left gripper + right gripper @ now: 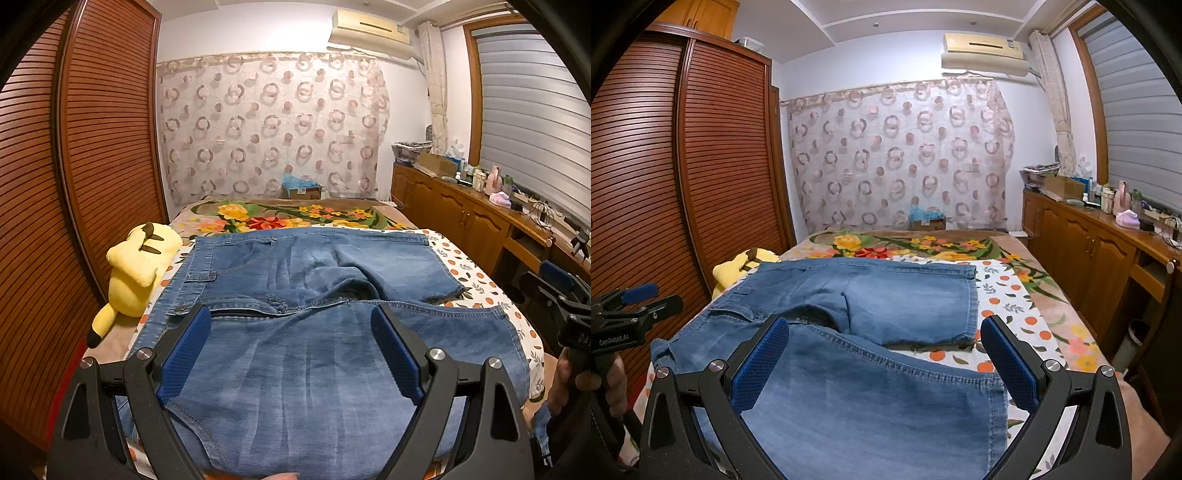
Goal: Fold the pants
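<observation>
Blue denim pants (295,332) lie spread on the bed, waistband to the left, one leg far and one leg near. They also show in the right wrist view (864,376). My left gripper (291,317) is open and empty, hovering over the near leg close to the crotch. My right gripper (884,328) is open and empty, over the near leg's hem end. The right gripper shows at the right edge of the left wrist view (565,306); the left gripper shows at the left edge of the right wrist view (631,302).
A yellow plush toy (136,266) lies at the bed's left edge beside a slatted wooden wardrobe (74,184). A floral blanket (288,214) covers the far bed. A wooden cabinet (1100,251) with clutter runs along the right. A cardboard box (929,221) sits beyond the bed.
</observation>
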